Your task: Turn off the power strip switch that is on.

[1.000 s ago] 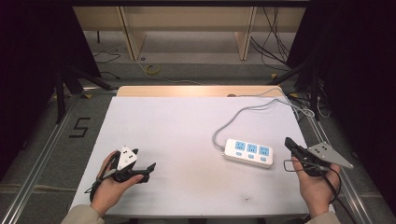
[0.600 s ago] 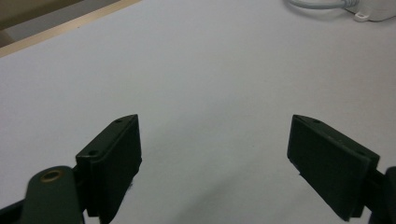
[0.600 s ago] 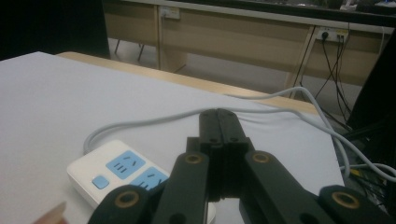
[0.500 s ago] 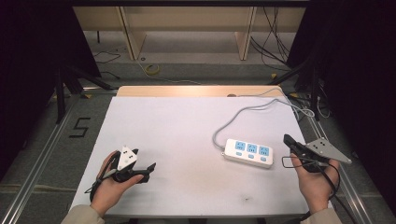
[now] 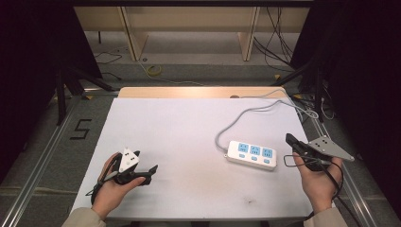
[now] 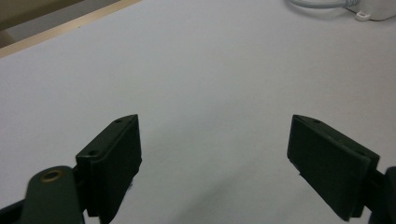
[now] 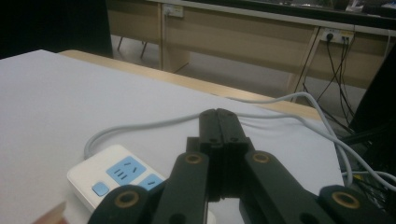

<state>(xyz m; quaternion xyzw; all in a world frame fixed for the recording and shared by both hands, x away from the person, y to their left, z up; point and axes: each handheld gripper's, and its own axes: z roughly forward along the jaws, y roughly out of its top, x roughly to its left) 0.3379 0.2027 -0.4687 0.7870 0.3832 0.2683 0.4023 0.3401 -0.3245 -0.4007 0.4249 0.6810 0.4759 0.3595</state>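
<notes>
A white power strip (image 5: 251, 154) with blue sockets lies on the right half of the white table (image 5: 189, 137); its grey cable (image 5: 246, 113) runs to the far right edge. My right gripper (image 5: 289, 140) is held just right of the strip, jaws pressed together with nothing between them; in the right gripper view it (image 7: 217, 122) points over the strip (image 7: 116, 175). My left gripper (image 5: 150, 170) rests at the front left of the table, pointing right. In the left gripper view its jaws stand wide apart over bare tabletop, and the strip's end (image 6: 373, 9) shows far off.
The table's far edge is a bare wooden strip (image 5: 198, 91). Beyond it stands a wooden desk frame (image 5: 189, 28) with cables on the floor. A "5" mark (image 5: 80, 128) is on the floor at the left. Dark stands and cables crowd the right side (image 5: 317, 94).
The right gripper has drifted slightly left toward the power strip. The left gripper has barely moved.
</notes>
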